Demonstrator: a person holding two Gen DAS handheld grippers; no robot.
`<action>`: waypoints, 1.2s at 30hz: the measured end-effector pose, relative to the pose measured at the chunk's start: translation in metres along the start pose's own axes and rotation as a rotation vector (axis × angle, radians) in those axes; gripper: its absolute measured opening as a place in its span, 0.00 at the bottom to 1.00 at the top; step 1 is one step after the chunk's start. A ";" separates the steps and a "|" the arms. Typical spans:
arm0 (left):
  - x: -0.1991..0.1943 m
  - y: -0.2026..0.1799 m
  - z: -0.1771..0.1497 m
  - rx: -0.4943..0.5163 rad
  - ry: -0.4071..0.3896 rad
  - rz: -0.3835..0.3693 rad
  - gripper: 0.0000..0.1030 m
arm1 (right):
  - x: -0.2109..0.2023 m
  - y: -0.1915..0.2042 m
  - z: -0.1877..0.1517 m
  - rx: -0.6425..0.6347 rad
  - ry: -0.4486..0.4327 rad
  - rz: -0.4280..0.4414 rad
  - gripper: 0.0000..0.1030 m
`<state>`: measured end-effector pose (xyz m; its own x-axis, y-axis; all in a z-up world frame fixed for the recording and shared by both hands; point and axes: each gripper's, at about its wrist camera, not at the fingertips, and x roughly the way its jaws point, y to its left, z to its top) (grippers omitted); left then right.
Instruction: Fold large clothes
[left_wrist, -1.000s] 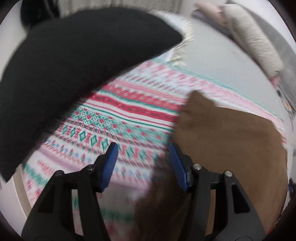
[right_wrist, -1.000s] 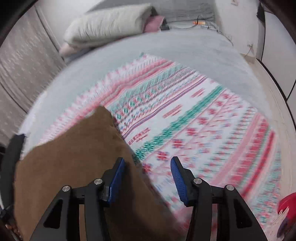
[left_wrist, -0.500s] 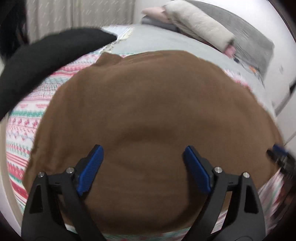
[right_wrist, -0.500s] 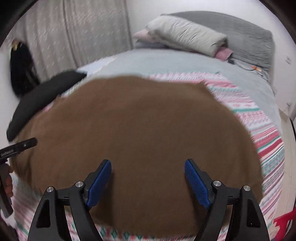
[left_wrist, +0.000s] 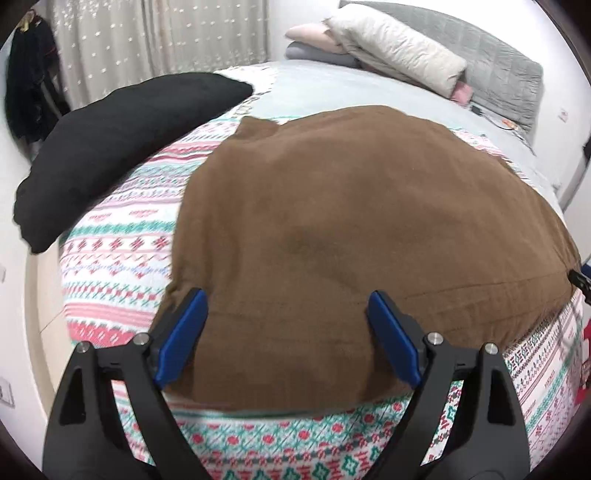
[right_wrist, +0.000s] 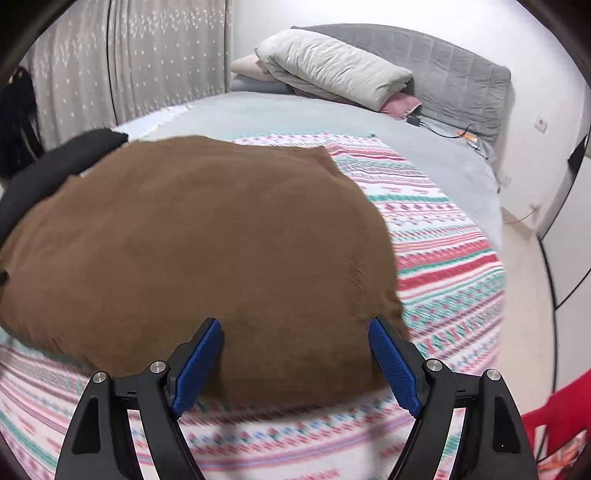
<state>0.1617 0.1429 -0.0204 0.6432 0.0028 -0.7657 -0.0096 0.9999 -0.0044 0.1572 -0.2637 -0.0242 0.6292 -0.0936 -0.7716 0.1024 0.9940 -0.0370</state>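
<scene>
While both sets of jaws stand wide apart and grip nothing, the brown garment (left_wrist: 362, 221) lies flat on the patterned blanket (left_wrist: 114, 258) just ahead of them; a one-layer pinch at its near edge could drag the fold crooked.

Matt brown cloth garment (left_wrist: 362, 221) on a patterned knit blanket (left_wrist: 122, 258); claw pads (right_wrist: 393, 365) of textured blue rubber.

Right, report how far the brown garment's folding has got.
Done: the brown garment lies flat as a compact shape on the patterned blanket. In hand: nothing; the left tool and right tool stand open above its near edge. Left: probably further folds; the black garment waits alongside.
</scene>
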 end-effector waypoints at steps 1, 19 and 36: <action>-0.001 0.001 -0.002 -0.009 0.007 0.008 0.87 | 0.000 -0.005 -0.002 0.010 0.008 -0.016 0.81; -0.049 -0.068 -0.027 -0.054 0.111 0.022 0.96 | -0.056 0.022 -0.011 0.146 0.084 0.102 0.86; -0.049 -0.152 -0.035 0.029 0.094 0.003 0.96 | -0.072 0.082 -0.023 0.038 0.103 0.099 0.86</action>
<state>0.1050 -0.0093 -0.0046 0.5684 0.0065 -0.8228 0.0112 0.9998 0.0156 0.1025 -0.1739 0.0131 0.5555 0.0125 -0.8314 0.0742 0.9952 0.0646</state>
